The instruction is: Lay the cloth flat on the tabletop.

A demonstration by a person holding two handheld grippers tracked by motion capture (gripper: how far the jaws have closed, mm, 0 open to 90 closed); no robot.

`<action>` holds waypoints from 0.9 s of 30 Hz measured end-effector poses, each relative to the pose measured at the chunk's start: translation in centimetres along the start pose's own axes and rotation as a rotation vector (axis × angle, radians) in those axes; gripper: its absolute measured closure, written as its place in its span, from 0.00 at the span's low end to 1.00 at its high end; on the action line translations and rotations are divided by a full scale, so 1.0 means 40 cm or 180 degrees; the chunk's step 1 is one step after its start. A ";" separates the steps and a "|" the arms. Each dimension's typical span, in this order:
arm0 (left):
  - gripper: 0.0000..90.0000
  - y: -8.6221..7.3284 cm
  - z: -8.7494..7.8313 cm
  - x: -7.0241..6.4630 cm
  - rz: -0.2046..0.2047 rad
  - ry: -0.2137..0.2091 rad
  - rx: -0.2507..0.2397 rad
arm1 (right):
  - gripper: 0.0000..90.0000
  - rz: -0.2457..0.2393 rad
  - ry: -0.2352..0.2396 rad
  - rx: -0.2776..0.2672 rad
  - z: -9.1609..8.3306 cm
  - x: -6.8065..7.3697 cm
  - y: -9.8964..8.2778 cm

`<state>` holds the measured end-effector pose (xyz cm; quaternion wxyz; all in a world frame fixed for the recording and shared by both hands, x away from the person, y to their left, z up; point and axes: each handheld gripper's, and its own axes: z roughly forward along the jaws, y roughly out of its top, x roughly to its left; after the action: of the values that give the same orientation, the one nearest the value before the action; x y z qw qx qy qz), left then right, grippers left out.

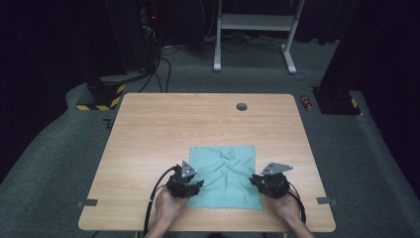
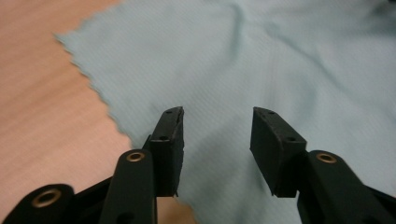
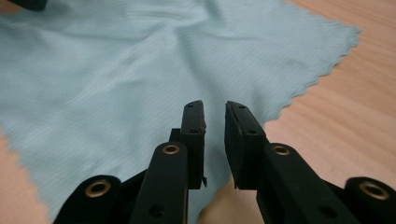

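Dark room all around, and my wooden table (image 1: 148, 129) has a light blue cloth (image 1: 225, 173) lying flat near my edge, a bit wrinkled in the middle. On the left, my left gripper (image 1: 194, 187) sits over the cloth's near left corner with its jaws wide apart and nothing between them. On the right, my right gripper (image 1: 257, 179) sits at the cloth's near right edge, its jaws open just a little, holding nothing.

The cloth (image 1: 226, 174) lies on the table (image 1: 163, 129), toward its near edge. The left gripper (image 1: 194, 187) is at the cloth's near-left corner, the right gripper (image 1: 257, 181) at its right edge.
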<state>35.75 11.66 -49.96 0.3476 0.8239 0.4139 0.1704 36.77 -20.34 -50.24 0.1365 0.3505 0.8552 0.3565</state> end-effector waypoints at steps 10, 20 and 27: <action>0.59 0.037 0.088 0.055 0.0005 0.0312 0.0111 | 0.85 0.0043 -0.0084 0.0125 0.057 -0.028 0.020; 0.57 0.070 0.108 0.096 -0.0036 0.0377 0.0097 | 0.84 0.0203 -0.0142 0.0107 0.056 -0.077 0.032; 0.57 0.075 0.125 0.131 -0.0271 0.0405 -0.0085 | 0.82 0.0527 -0.0364 -0.0097 0.075 -0.136 0.079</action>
<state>43.42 12.44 -51.35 0.3385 0.7883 0.4675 0.2130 43.72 -21.01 -50.21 0.1605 0.4377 0.8086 0.3590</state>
